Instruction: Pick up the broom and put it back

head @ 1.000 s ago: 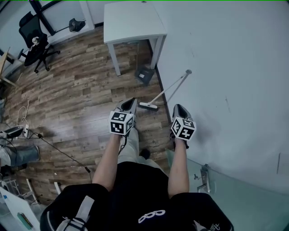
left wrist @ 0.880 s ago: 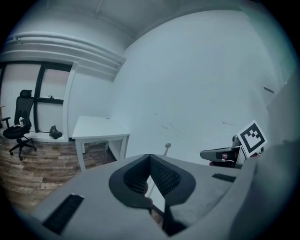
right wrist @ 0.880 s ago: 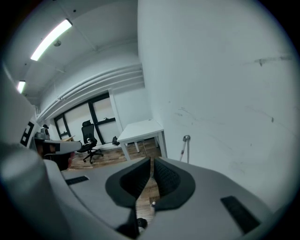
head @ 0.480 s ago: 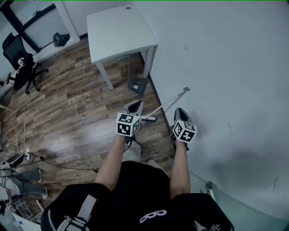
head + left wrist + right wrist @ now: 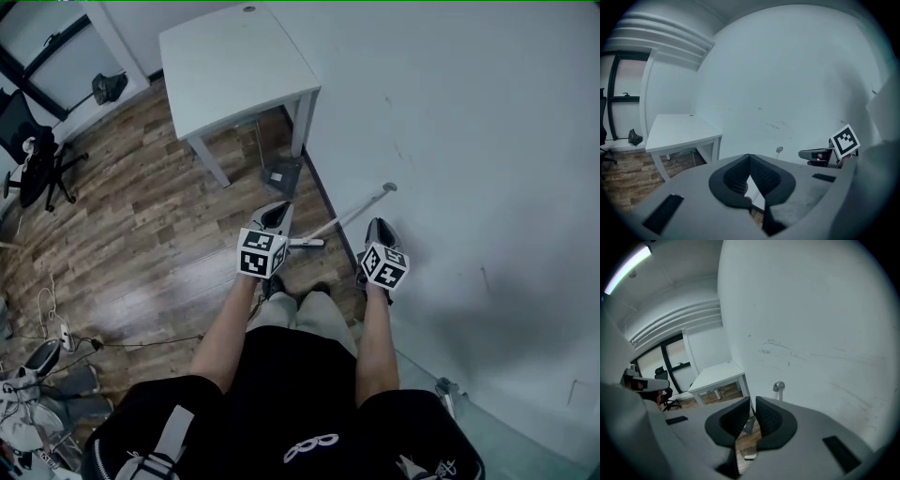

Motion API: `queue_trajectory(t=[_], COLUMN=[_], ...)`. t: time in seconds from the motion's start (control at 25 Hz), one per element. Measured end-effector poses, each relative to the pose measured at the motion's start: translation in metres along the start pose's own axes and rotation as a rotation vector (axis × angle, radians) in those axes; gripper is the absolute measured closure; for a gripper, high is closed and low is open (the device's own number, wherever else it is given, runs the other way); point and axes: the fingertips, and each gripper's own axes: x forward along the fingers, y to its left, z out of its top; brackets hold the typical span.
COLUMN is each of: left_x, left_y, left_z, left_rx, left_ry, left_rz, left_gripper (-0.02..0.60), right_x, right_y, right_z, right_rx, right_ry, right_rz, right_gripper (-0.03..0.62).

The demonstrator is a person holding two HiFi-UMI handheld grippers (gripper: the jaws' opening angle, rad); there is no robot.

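**White table (image 5: 234, 66) by the wall (image 5: 469, 141)**

The table stands on a wood-plank floor (image 5: 141, 234), one side close to the pale wall. A dark dustpan (image 5: 282, 176) lies beneath it, near the wall-side leg. A black office chair (image 5: 33, 155) stands well apart at the left edge. Cables (image 5: 56, 323) trail over the boards at the lower left.

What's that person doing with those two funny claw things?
A person holds a claw in each hand and stands facing a broom. The broom leans against the white wall, with its head down on the wood floor, not far from a white table. The left claw and the right claw are both shut and empty, and they point toward the broom. Neither one holds it, so the broom hasn't been picked up yet.
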Motion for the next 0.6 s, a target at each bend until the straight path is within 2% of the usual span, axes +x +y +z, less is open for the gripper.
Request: queue_trajectory(t=[0.24,0.28,0.36,0.6], left_x=[0.024,0.028,0.035,0.054], left_y=[0.009,0.009,0.007,0.008], left_z=[-0.007,-0.008,-0.009,-0.011], left_rx=[-0.004,-0.001,0.001,0.005], left_ry=[0.037,0.039,0.045,0.075], left_rz=[0.002,0.001,-0.004,-0.02], left_gripper=[0.574,0.574,0.574,0.575], right_x=[0.031,0.037,0.048,0.077], right_y=[-0.015,-0.019,-0.025,-0.044], right_z=[-0.01,-0.013,-0.018,-0.03], right_rx=[-0.005,-0.004,0.001,0.014], right_ry=[0.03,0.037,0.056,0.12], right_rz=[-0.003,0.002,0.007,-0.019], right_gripper=[0.562,0.55,0.486,0.473])
